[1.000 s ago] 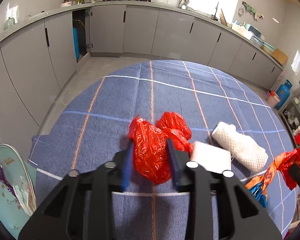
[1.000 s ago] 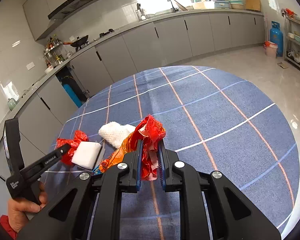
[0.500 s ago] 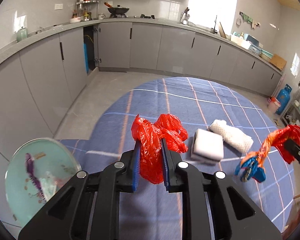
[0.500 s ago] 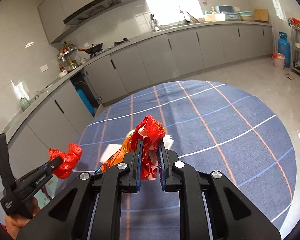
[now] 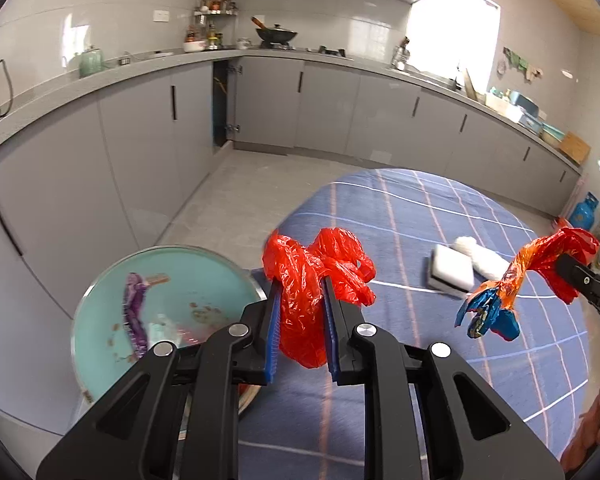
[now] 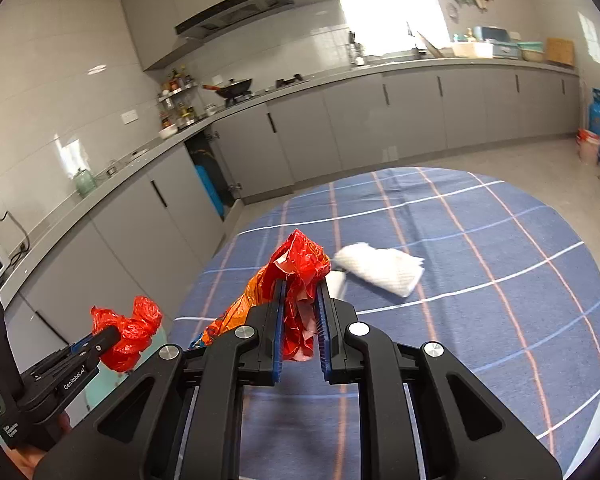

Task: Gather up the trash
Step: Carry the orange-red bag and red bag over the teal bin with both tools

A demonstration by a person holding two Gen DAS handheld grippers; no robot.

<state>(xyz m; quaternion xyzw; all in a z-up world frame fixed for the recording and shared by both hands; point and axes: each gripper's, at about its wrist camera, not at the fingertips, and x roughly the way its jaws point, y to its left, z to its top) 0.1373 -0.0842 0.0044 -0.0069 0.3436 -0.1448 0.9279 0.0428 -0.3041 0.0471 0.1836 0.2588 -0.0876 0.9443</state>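
On the left, above the bin (image 5: 100,304), the left gripper (image 5: 300,320) is squeezed tight on a red plastic bag (image 5: 312,276): soft, light, crinkly, best pinched mid-bunch. Right of it, the right gripper (image 6: 300,320) clamps a slippery snack wrapper (image 5: 516,276), its long end drooping left and down.

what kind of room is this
Almost certainly a home kitchen: a wok sits on a stove under a range hood, grey cabinets line the walls, and a blue gas cylinder stands by them.
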